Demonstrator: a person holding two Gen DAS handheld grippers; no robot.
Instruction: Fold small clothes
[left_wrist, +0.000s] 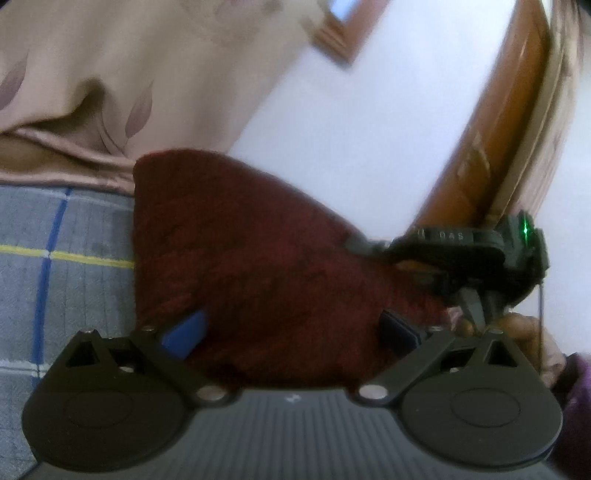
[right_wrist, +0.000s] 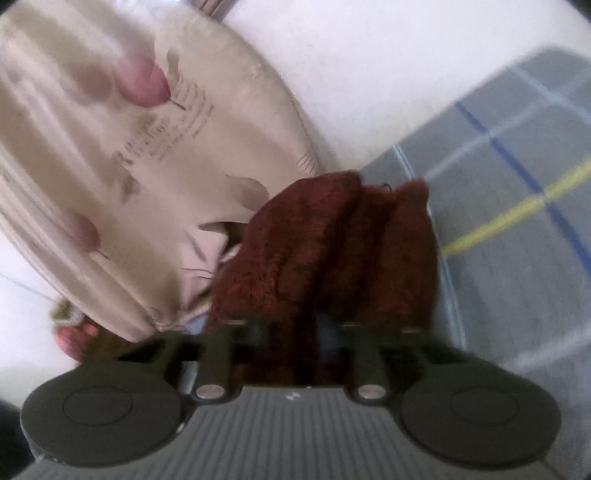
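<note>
One dark red knit garment, soft, floppy, light, hangs over plaid bed. Right tool pinches bunched edge; left tool wide open around cloth, at its 3 o'clock. Grab corners, not middle.

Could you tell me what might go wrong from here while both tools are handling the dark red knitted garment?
1. The right tool has the dark red garment bunched in thick folds between its fingers, so the layers may slip unevenly and spoil the fold.
2. The left tool stands wide with cloth between its fingers; I cannot tell whether it grips, so that side may sag.
3. The floral curtain hangs close and could snag.
</note>
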